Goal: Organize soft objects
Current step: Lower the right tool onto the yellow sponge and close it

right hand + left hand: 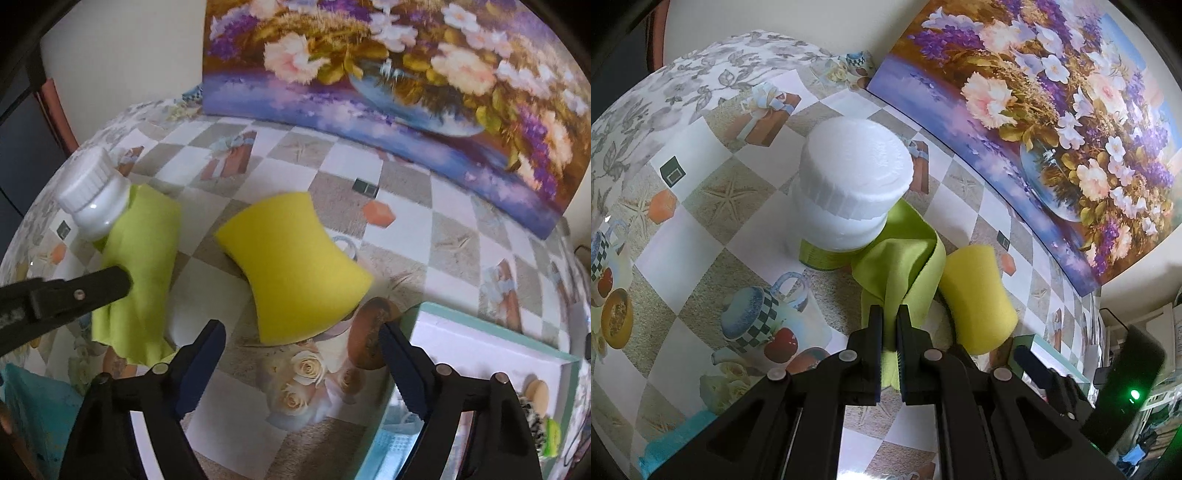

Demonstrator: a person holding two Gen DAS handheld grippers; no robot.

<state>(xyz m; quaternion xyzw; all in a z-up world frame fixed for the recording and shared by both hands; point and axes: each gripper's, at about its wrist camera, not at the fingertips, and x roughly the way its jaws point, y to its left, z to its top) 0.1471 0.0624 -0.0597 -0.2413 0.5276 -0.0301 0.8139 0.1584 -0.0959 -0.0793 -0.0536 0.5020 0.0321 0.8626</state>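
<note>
A lime green cloth (901,266) lies on the patterned table, its far end under a white bottle (853,184). My left gripper (889,321) is shut on the cloth's near edge; it shows from the side in the right wrist view (125,282), on the cloth (142,258). A yellow sponge (977,299) lies just right of the cloth. In the right wrist view the sponge (291,266) lies just beyond my right gripper (303,339), which is open and empty above the table. The white bottle (92,195) is at the left there.
A flower painting (1052,122) leans on the wall along the table's far side (388,66). A teal-rimmed white box (491,354) holding small items stands at the right. A turquoise object (33,406) lies at the near left edge.
</note>
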